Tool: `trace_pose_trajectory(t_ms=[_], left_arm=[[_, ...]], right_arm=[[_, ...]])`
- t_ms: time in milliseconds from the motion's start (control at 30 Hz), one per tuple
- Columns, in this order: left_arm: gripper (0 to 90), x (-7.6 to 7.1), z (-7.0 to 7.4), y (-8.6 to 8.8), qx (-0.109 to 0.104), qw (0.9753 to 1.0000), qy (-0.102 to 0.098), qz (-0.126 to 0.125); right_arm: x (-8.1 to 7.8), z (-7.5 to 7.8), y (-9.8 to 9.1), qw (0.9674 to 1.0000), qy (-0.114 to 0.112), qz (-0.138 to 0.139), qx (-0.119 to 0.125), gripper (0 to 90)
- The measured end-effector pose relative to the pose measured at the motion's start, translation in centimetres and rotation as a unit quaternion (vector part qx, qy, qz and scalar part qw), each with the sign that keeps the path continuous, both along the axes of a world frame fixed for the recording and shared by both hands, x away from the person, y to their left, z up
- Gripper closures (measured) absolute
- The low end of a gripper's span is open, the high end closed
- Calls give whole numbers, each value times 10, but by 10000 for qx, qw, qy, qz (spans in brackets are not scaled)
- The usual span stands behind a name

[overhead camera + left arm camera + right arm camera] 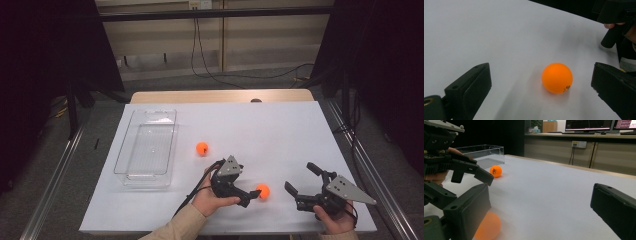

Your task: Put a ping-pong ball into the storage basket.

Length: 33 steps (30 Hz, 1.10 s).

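The left gripper (253,196) is lying low over the white table (280,130), held in the person's left hand (212,197), with its jaws spread wide and pointing toward the nearer orange ball (263,191). In the left gripper view that ball (557,78) is sitting on the table surface between the two black jaws, closer to the jaw on the right of that view and touching neither; small dark print is showing low on its side. The right gripper (301,181) is resting in the person's right hand (334,220) near the front right part of the table, its jaws likewise spread apart and gripping nothing, aimed roughly toward the left gripper. In the right gripper view the same ball (488,226) is showing partly behind the jaw on the left of that view, and the left gripper (480,176) is hanging just above it. A second orange ball (202,148) is lying farther out on the table, well apart from both grippers and just beside the clear plastic tray (145,177). The tray is standing on the left part of the table with nothing visible inside it. A tan sleeve (175,227) is entering from the bottom edge of the high view.
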<state>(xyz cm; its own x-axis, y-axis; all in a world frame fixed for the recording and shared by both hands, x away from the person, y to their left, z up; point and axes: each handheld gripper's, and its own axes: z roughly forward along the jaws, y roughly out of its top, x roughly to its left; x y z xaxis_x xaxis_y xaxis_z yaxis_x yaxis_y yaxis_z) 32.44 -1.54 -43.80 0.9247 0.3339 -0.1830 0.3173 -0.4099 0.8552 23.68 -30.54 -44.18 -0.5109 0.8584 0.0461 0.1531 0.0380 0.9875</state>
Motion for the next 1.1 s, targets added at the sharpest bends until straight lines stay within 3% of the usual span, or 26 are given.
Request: trace_pose_trajectory(t_ms=[1100], left_arm=[[37, 2, -7, -13, 283, 9995, 154, -73]], right_arm=[[0, 0, 0, 10000, 5, 5, 15, 19]])
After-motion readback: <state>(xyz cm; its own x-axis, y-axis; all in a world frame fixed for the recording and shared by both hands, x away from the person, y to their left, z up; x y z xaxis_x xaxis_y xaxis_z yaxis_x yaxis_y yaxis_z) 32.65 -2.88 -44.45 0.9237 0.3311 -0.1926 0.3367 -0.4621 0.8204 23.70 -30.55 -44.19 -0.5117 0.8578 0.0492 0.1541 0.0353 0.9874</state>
